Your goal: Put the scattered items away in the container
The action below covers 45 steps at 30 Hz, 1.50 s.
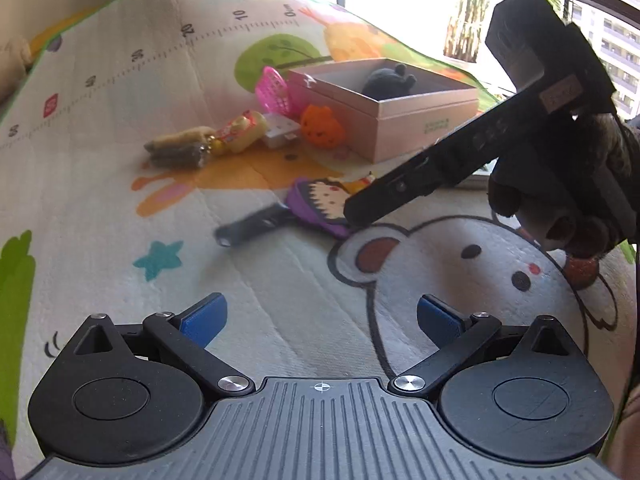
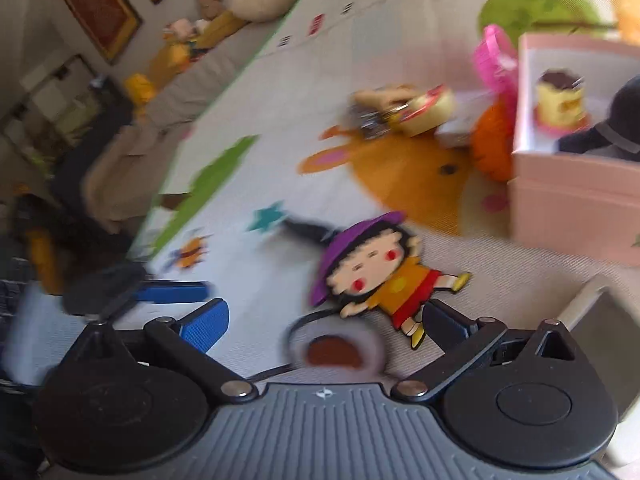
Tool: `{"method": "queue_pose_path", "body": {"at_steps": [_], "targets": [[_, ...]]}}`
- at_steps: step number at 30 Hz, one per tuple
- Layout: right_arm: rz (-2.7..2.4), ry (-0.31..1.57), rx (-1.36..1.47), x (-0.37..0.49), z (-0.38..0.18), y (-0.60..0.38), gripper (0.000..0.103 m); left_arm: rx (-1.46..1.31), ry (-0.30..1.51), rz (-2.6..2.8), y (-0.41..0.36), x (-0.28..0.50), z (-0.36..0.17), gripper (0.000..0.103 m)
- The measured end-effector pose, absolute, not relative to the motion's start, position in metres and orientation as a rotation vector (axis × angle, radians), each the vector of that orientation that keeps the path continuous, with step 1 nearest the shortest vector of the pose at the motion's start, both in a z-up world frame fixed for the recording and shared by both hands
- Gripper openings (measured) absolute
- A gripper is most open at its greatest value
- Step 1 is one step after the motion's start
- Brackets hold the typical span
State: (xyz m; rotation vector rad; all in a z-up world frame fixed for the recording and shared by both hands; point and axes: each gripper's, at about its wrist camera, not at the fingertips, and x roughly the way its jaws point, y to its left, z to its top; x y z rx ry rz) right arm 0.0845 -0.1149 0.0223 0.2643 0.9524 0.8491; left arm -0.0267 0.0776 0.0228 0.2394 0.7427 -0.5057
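Right wrist view shows your right tongs [image 2: 324, 316] spread and nearest the doll [image 2: 376, 276], which lies flat on the mat [image 2: 248, 120] just ahead, long axis running hat-left to feet-right, while your left tongs [image 1: 322, 316], also spread, hang farther off.

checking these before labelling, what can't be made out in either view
- Cartoon girl figure: in the left wrist view the right hand-held gripper covers its lower half.
- Black item in the pink box: box wall hides its lower part in the left wrist view; the frame edge cuts it in the right wrist view.
- Snack packets: motion blur in the right wrist view, labels unreadable.
- Black strap: blurred, its type unclear.
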Motion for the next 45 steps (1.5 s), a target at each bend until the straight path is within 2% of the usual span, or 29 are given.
{"method": "queue_pose_path", "body": {"at_steps": [2, 6, 14, 17, 19, 21, 26, 33, 37, 45], "targets": [[0.939, 0.937, 0.301, 0.073, 0.035, -0.112, 0.103, 0.241, 0.751, -0.505, 0.075, -0.032, 0.018, 0.103], [0.811, 0.767, 0.099, 0.068, 0.053, -0.099, 0.103, 0.193, 0.766, -0.470, 0.071, -0.029, 0.011, 0.103], [0.717, 0.858, 0.180, 0.093, 0.015, -0.095, 0.103, 0.199, 0.756, -0.457, 0.059, -0.037, 0.014, 0.103], [0.810, 0.914, 0.222, 0.077, 0.015, -0.092, 0.103, 0.229, 0.769, -0.480, 0.061, -0.043, 0.013, 0.103], [0.908, 0.983, 0.348, 0.067, 0.017, -0.098, 0.103, 0.251, 0.770, -0.485, 0.061, -0.048, 0.012, 0.103], [0.909, 0.934, 0.400, 0.054, 0.028, -0.114, 0.103, 0.256, 0.770, -0.483, 0.060, -0.051, 0.012, 0.103], [0.508, 0.642, 0.020, 0.015, 0.054, -0.150, 0.103, 0.228, 0.763, -0.457, 0.054, -0.042, 0.013, 0.103], [0.218, 0.749, -0.218, 0.028, 0.018, -0.202, 0.103, 0.214, 0.732, -0.403, 0.026, -0.023, 0.007, 0.103], [0.049, 0.663, -0.357, 0.029, 0.011, -0.226, 0.103, 0.162, 0.732, -0.343, 0.023, -0.010, 0.002, 0.103], [0.211, 0.643, -0.102, 0.023, 0.024, -0.245, 0.103, 0.143, 0.723, -0.324, 0.023, -0.006, 0.000, 0.103]]}}
